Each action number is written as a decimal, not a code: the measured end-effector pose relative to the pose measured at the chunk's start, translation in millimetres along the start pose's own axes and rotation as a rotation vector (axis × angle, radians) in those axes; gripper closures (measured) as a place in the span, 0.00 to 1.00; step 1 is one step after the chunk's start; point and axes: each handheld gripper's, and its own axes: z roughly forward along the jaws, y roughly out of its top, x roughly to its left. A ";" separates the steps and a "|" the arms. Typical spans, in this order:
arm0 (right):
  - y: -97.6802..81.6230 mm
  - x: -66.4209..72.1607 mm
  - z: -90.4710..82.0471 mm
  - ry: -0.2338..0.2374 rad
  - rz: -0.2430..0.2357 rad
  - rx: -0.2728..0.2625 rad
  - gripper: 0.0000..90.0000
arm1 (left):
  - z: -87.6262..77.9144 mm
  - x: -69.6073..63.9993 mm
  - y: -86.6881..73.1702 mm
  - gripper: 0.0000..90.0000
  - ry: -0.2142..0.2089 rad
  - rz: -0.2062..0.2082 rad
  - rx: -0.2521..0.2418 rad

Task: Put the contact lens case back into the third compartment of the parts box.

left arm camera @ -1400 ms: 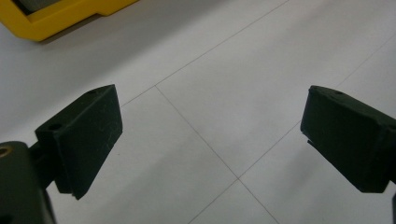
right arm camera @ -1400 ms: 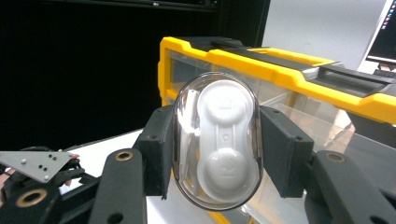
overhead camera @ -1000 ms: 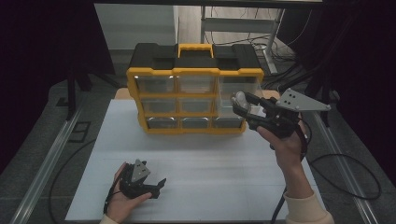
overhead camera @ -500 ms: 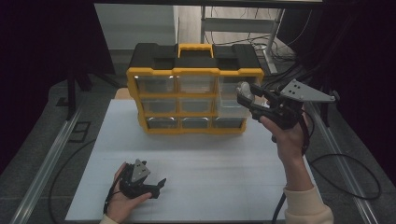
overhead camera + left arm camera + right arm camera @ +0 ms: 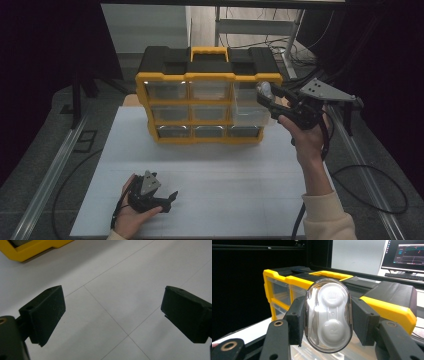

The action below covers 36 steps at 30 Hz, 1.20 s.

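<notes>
My right gripper (image 5: 266,95), pinching the clear oval contact-lens case (image 5: 328,316), has risen beside the yellow drawer organiser (image 5: 210,80); my left gripper (image 5: 112,315) rests spread.

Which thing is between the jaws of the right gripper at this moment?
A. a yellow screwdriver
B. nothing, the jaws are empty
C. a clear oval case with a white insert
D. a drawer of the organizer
C: in the right gripper view both black pads of the right gripper press on the sides of a clear oval case with a white insert, held up in front of the yellow and black organizer.
</notes>
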 end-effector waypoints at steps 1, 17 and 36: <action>0.0 -0.8 1.3 -0.005 0.000 0.000 0.55 | 0.2 0.0 -0.1 0.07 0.000 0.000 0.000; 1.0 -6.9 17.0 -0.045 -0.009 0.024 0.55 | 0.1 0.3 -0.2 0.07 0.001 -0.001 0.000; -1.6 1.0 20.3 -0.002 -0.033 0.051 0.37 | -0.2 0.7 -0.4 0.07 0.002 -0.001 0.001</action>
